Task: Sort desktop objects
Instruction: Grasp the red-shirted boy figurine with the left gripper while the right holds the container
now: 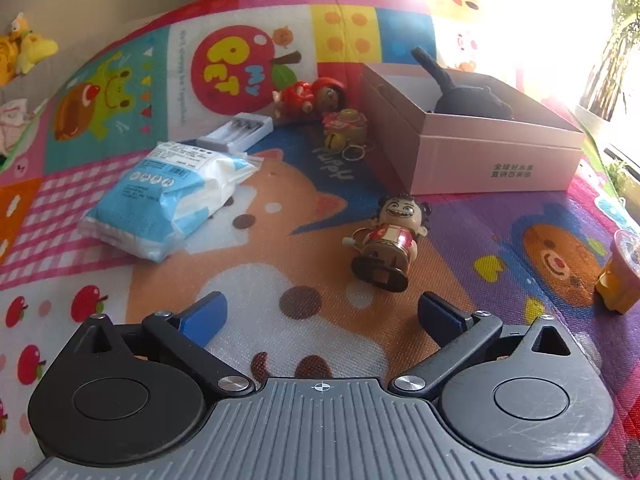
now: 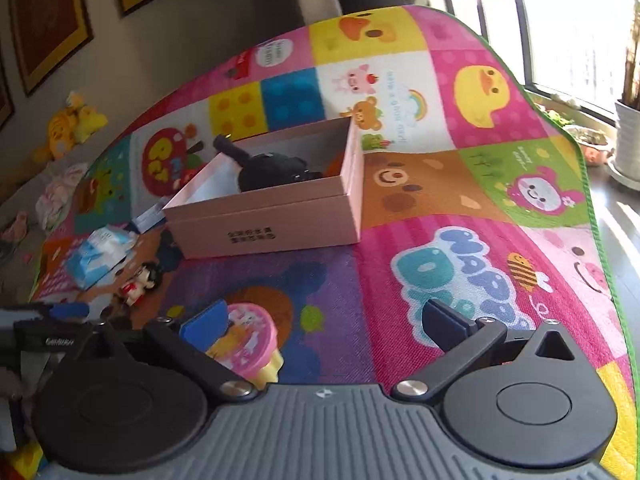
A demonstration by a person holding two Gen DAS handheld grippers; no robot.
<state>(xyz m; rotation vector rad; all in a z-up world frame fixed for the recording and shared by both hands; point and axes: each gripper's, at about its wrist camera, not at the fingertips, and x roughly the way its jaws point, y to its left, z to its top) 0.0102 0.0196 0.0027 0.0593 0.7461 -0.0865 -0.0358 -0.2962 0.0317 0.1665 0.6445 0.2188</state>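
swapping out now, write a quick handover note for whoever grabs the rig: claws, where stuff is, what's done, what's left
Left claw: open, empty, low over the mat, just short of the wind-up doll.
Right claw: open, holding nothing; the pink-lidded cup sits by its left finger.
Done: a black plush toy is in the pink box.
Left on the mat: the wind-up doll, wipes pack, battery charger, red doll, bell keychain, pink-lidded cup.

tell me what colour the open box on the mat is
Pale pink, with small dark print on its side; the box shows best in the left wrist view.
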